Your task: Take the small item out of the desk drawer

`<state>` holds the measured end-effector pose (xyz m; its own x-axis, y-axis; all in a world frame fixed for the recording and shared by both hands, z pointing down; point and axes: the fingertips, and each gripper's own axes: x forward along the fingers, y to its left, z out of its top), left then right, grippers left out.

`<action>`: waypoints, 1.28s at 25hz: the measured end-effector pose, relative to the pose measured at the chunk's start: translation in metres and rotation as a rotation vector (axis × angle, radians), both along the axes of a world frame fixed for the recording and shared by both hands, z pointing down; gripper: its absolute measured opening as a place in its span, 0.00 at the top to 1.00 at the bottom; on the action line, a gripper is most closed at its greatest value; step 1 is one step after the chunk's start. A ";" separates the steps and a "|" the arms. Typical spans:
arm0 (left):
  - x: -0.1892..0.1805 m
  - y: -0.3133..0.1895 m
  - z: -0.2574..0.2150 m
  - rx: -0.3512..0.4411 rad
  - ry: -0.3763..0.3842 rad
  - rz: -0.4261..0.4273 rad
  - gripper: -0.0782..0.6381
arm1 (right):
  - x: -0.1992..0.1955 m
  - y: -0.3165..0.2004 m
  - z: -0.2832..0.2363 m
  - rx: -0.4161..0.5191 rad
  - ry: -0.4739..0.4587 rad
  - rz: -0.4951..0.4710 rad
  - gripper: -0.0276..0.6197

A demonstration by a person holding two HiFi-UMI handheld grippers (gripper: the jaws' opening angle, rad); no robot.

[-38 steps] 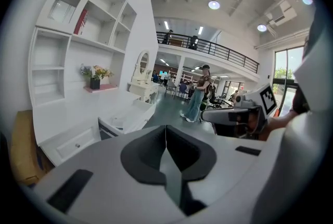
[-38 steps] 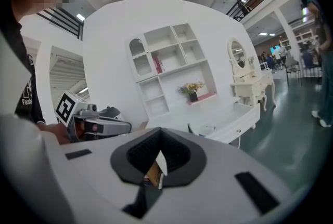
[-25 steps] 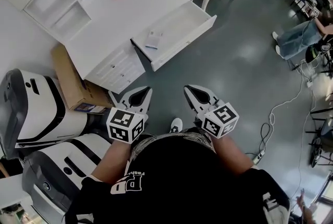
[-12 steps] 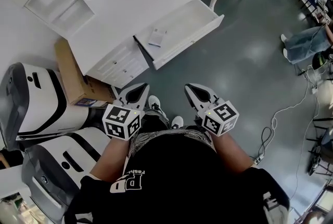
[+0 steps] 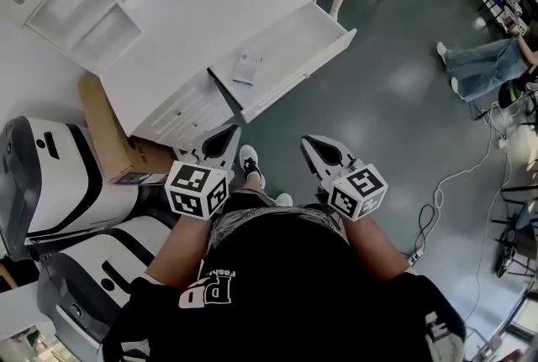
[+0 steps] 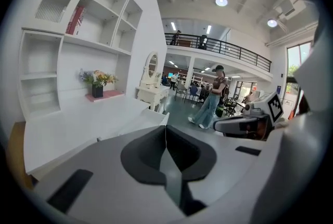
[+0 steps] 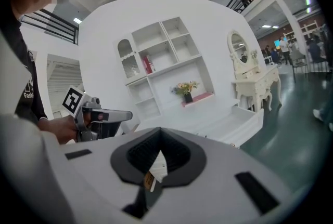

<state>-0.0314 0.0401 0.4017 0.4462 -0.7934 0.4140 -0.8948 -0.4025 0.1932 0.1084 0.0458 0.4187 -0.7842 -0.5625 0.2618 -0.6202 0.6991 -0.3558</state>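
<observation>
light: bright and even; the white desk [image 5: 210, 24] is close to clipping in the head view
sources: round ceiling lamps [image 6: 221, 1] above and right of the desk, window [image 6: 294, 69] glow further right
glare: soft sheen patches on the floor [image 5: 395, 91] right of the desk
shadows: weak, diffuse around the desk
distortion: both gripper views fisheye, black vignette at the corners, desk shelves bowed
focus: desk sharp in the head view; near foreground soft in the gripper views
</observation>
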 end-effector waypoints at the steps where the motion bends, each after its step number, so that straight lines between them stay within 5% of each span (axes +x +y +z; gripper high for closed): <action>1: -0.001 -0.006 0.001 0.000 -0.005 0.005 0.87 | -0.001 -0.005 0.001 -0.003 0.002 0.006 0.95; 32: -0.108 -0.228 0.060 -0.120 -0.069 0.102 0.87 | -0.104 -0.233 0.044 -0.130 0.183 0.013 0.94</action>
